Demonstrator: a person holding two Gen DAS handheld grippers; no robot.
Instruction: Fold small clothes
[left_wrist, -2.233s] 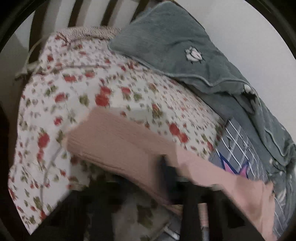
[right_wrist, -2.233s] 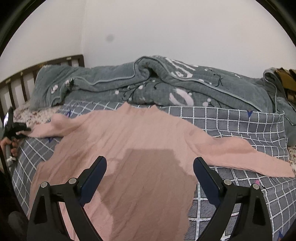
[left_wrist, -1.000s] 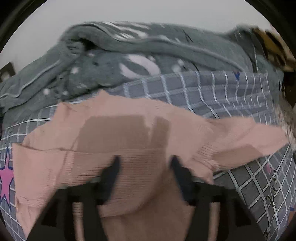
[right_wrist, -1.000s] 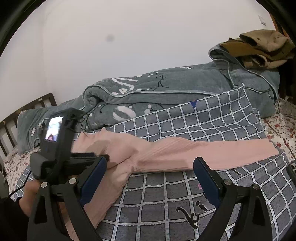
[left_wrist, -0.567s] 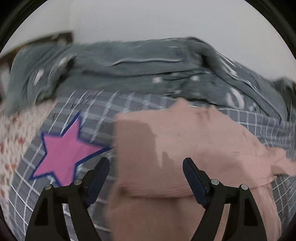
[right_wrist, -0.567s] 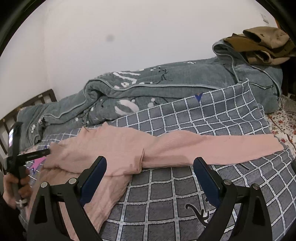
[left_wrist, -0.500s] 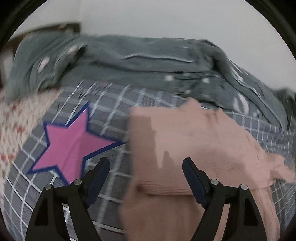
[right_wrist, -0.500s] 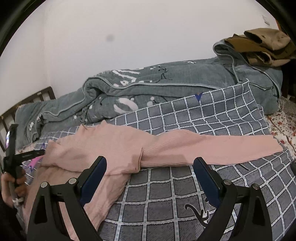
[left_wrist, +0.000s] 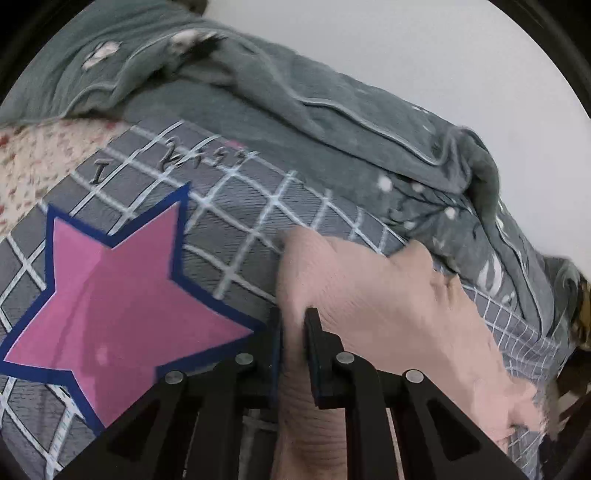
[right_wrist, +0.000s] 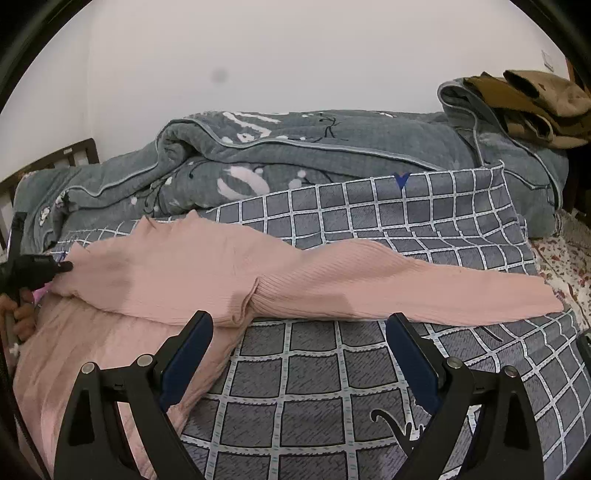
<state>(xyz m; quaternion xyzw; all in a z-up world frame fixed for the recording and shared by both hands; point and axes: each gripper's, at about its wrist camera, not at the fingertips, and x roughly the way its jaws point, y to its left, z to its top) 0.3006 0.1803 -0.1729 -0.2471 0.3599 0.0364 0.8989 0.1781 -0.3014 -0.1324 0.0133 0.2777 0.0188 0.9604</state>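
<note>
We see a pink ribbed sweater (right_wrist: 192, 273) lying on the bed, on top of a grey checked cover (right_wrist: 369, 369). In the right wrist view it fills the middle and the lower left of the frame. Its knit has fine vertical ribs and the colour is a soft, pale pink. The left side is already folded over the body, so a double layer lies there with a straight folded edge. One long sleeve (right_wrist: 424, 291) stretches flat toward the right of the frame and ends near a floral sheet (right_wrist: 565, 266).

The left hand-held gripper (left_wrist: 293, 325) has just been closing, and in the left wrist view its two fingers are pressed together on the folded edge of the sweater, with the pink cloth pinched between them. Just to the left of it in this frame, a big pink star (left_wrist: 110, 295) with a blue border is printed on the cover.

The right hand-held gripper (right_wrist: 299, 339) is spread wide above the cover at the bottom of its frame, just below the sleeve, with nothing between its fingers.

A grey quilt (right_wrist: 295, 155) is bunched up behind the sweater, along the white wall.
</note>
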